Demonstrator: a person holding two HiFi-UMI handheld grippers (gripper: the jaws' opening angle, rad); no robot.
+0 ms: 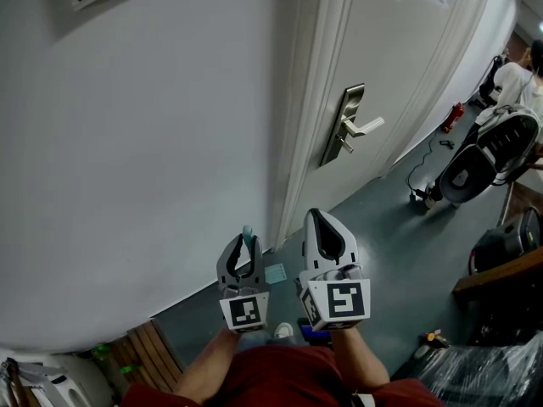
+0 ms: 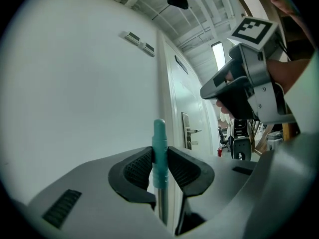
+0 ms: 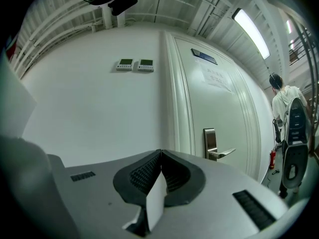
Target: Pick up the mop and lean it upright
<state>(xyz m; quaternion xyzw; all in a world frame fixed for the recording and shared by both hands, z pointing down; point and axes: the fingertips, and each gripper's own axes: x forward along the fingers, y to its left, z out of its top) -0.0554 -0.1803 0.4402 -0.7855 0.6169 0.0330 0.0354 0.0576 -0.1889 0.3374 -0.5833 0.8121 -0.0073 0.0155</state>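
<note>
Teal cap: the top of the mop handle [image 2: 159, 133] is pointing straight up, and its silver shaft is running down out of sight below, so the long axis is standing upright.
Left gripper [image 2: 159, 159]: you are clamping it narrowly on the mop handle just under the cap. Both ribbed pads are pressing on the teal sleeve, and the tip is poking up above the jaws.
Right gripper [image 3: 160, 156]: you are holding it just beside the left one, clear of the mop handle, with the jaw tips meeting. A pale flat strip is showing in the hollow behind the tips, and you cannot tell what it is.
Floor [image 1: 382, 227]: a small pale teal square [image 1: 275, 273] is lying on the grey surface below and between your grippers. Wooden slats [image 1: 148, 350] are showing at your lower left.
Wall [image 1: 153, 159]: it is rising white and bare just beyond the mop handle, with nothing standing between them.
Door [image 1: 399, 66]: it is standing shut to the right of the wall, its lever handle [image 1: 352, 127] sticking out.
Far corner: a black cable [image 1: 420, 176], a red extinguisher [image 1: 452, 117] and a black scooter [image 1: 488, 155] are standing near a person [image 1: 517, 79] in white.
</note>
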